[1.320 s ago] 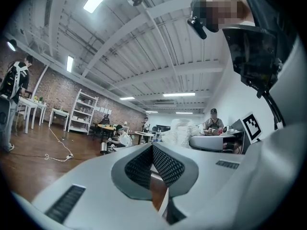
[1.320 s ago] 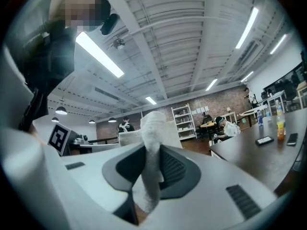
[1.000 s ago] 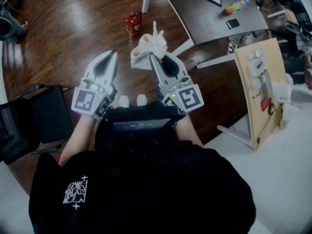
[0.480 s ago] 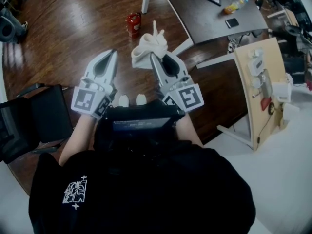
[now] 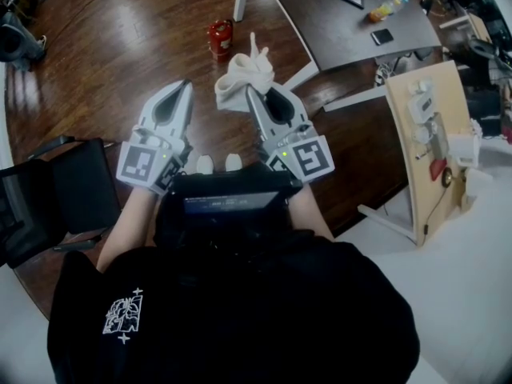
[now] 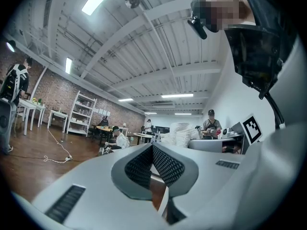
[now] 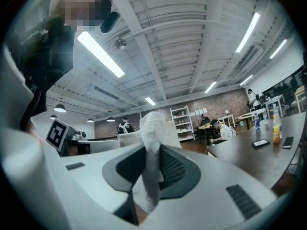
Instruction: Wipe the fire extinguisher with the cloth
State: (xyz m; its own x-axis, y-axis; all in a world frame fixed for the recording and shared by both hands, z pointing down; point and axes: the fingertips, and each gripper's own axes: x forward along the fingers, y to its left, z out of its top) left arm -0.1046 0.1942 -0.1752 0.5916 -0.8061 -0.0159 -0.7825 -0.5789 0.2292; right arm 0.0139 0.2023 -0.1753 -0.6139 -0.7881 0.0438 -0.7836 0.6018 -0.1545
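A small red fire extinguisher [image 5: 219, 39] stands upright on the wooden floor, ahead of both grippers in the head view. My right gripper [image 5: 253, 91] is shut on a bunched white cloth [image 5: 240, 80], which sticks out past its tips; the right gripper view shows the cloth [image 7: 152, 152] pinched between the pads. My left gripper [image 5: 186, 86] is beside it to the left, shut with nothing between its jaws. In the left gripper view the left gripper [image 6: 152, 146] has its jaws closed together. Both grippers point up and away from the floor, short of the extinguisher.
A dark table [image 5: 352, 22] with a phone, a bottle and a tablet stands at the upper right. A black chair [image 5: 56, 198] is at the left. A wooden panel [image 5: 428, 142] with mounted items stands at the right. People sit and stand far off in the room.
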